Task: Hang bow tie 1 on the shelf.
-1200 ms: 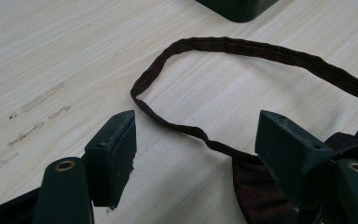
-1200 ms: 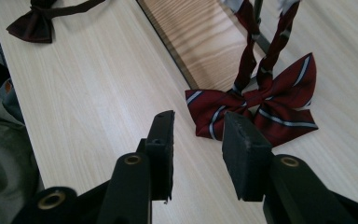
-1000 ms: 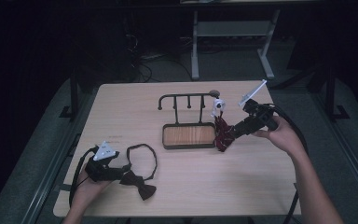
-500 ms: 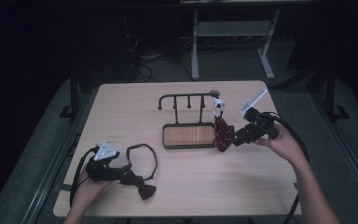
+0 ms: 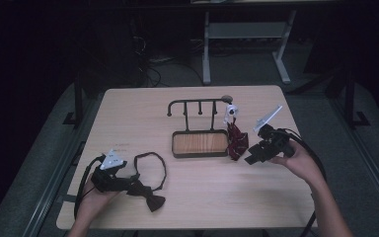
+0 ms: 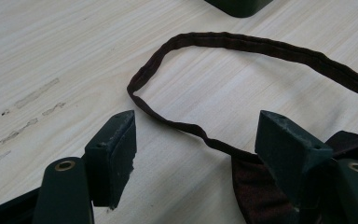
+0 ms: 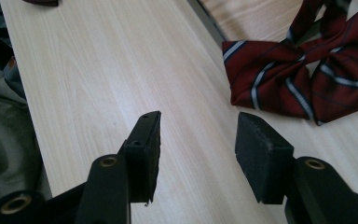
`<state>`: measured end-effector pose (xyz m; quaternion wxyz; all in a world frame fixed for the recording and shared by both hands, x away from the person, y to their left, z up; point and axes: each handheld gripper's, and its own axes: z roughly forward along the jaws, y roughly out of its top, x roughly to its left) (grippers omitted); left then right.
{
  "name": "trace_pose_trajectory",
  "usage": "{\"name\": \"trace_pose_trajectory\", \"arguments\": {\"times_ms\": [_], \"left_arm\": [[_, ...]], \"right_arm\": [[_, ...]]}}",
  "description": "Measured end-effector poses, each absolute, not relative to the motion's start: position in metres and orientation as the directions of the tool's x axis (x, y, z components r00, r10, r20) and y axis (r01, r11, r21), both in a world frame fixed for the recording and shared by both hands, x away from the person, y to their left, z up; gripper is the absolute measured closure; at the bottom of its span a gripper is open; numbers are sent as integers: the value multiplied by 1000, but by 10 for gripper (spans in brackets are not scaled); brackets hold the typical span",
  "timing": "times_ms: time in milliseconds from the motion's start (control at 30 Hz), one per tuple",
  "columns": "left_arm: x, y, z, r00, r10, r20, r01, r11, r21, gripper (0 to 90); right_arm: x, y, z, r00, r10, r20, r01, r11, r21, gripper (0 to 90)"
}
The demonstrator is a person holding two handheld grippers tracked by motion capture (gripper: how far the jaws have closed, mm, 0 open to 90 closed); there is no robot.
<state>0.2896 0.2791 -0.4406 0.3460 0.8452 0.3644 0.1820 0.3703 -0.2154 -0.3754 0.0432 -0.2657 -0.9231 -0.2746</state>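
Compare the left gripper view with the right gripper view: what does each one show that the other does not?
The left gripper view alone shows a dark bow tie with its thin neck strap looped on the table, beside the open left gripper. The right gripper view alone shows a red striped bow tie ahead of the open right gripper. Both show the light wooden table and a corner of the dark tray.
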Motion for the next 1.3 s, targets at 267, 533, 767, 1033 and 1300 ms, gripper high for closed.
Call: {"name": "trace_pose_trajectory", "arguments": {"times_ms": [267,533,767,1033,1300], "left_arm": [[289,279,-441,663,748,43,497,-482,721,297],[289,278,-439,670,740,51,487,-491,722,297],[290,278,-437,678,732,66,483,-511,711,298],[296,273,-430,696,714,77,474,-538,697,298],[313,269,-423,711,697,94,481,-580,657,332]], "right_arm": [[363,-218,-390,-847,477,236,528,703,477,495],[353,-222,-398,-846,477,238,529,696,487,487],[345,-223,-402,-849,478,225,522,694,496,470],[339,-227,-405,-849,487,207,521,701,488,457],[335,-228,-409,-853,481,204,515,705,488,454]]}}
